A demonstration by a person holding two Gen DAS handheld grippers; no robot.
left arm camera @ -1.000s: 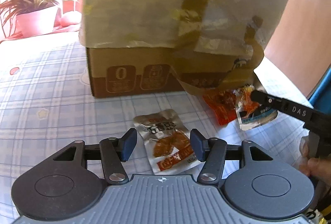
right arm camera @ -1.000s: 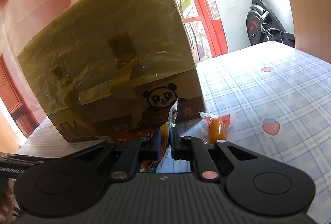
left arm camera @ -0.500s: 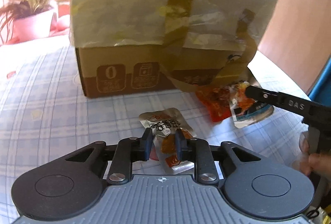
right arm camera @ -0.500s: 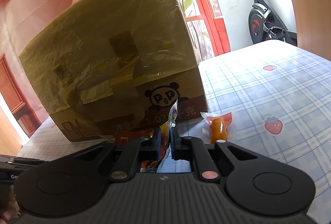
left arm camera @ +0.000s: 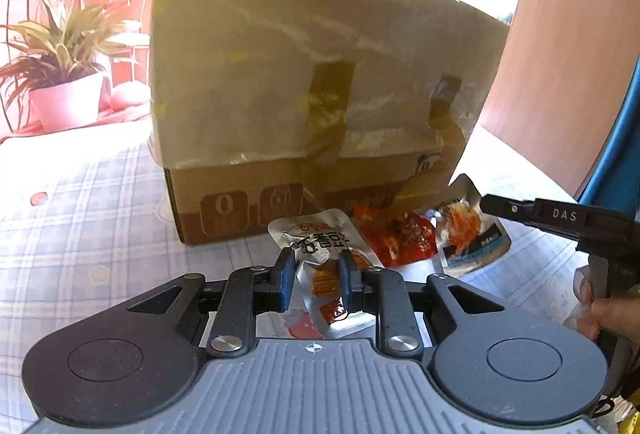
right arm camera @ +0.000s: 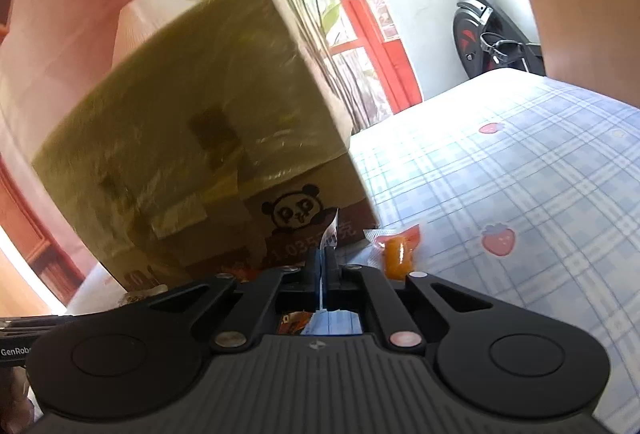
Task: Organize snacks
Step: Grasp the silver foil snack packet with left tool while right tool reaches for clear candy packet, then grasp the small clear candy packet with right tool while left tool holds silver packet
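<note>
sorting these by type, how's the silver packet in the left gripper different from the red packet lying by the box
The silver packet is mostly silver foil with bold dark characters; the red packet is red all over. The silver packet is pinched in the left gripper and tilted up, while the red packet lies loose against the cardboard box. Both are small sealed snack pouches.

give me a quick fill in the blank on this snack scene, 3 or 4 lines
1. The left claw is shut on a ____ snack pouch printed with black characters.
2. The cardboard box shows a cartoon ____ on its side.
3. The tablecloth is checked and dotted with small ____.
4. The small orange snack lies on the table to the ____ of the right claw.

Missing words: silver; panda; strawberries; right
</note>
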